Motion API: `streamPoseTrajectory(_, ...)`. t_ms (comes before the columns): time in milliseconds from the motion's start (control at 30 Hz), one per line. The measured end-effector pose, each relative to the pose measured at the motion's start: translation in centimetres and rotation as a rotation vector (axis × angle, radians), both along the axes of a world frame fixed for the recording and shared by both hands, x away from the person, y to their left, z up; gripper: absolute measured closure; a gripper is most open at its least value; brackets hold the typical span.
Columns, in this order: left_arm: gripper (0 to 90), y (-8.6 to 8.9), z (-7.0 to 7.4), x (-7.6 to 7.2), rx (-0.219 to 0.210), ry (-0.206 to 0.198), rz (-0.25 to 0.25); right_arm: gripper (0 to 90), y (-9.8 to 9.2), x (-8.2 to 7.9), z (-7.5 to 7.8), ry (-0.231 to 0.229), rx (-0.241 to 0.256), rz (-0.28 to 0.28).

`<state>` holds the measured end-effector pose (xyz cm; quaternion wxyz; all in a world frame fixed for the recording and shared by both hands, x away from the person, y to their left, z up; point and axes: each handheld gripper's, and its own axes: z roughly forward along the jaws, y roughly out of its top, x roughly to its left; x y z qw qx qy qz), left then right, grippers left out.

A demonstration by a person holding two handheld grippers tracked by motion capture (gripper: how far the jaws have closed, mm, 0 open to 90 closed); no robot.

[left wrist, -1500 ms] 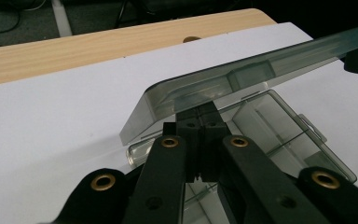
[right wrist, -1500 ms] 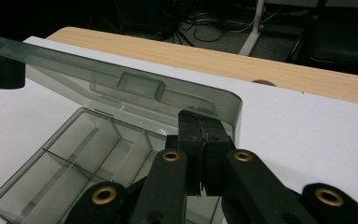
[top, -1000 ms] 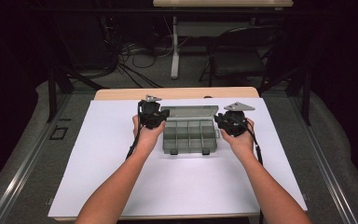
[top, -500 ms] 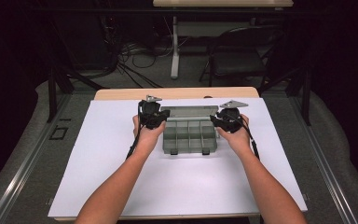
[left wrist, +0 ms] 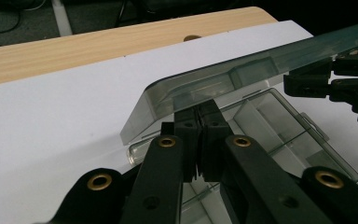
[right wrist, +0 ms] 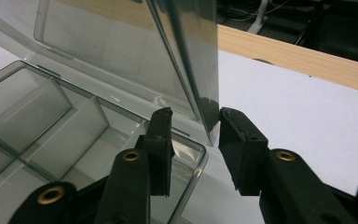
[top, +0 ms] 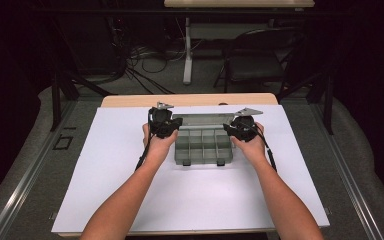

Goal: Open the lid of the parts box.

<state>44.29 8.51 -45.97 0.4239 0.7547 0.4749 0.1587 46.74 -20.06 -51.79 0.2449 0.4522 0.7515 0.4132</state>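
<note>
A clear grey plastic organizer box (top: 201,146) sits near the middle of the white sheet (top: 105,170) that covers the wooden table (top: 130,100), its divided tray facing up and its lid (top: 202,120) raised partway at the far side. The person's 2 forearms come in from the near edge, 1 hand at each end of the box. The left gripper (top: 164,123) is at the lid's left end; in the left gripper view its 2 jaws are pressed together, tips tucked just under the lid's (left wrist: 223,79) front rim, with the tray (left wrist: 279,135) below them. Whether they pinch any plastic there cannot be told. The right gripper (top: 240,127) is at the lid's right end. In the right gripper view its jaws stand apart, 1 on each side of the lid's (right wrist: 200,60) corner edge, near it but not clamped on it. The tray compartments (right wrist: 37,121) lie to the left of that edge.
</note>
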Motion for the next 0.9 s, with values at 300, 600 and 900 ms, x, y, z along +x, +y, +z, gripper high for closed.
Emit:
streamPoseTrajectory(300, 85.3, 0.0, 0.0, 0.0, 0.000, 0.007, -0.015, 81.1, -0.7, 0.1, 0.0, 0.008, 0.009, -0.006)
streamPoseTrajectory(600, 82.8, 0.1, -0.3, -0.1, 0.007, 0.021, -0.018, 82.7, -0.6, 0.2, -0.1, 0.001, -0.001, -0.017)
streamPoseTrajectory(900, 68.6, -0.7, -2.2, -0.6, 0.065, 0.091, -0.072, 83.0, -0.6, 0.2, 0.0, 0.002, 0.001, -0.023)
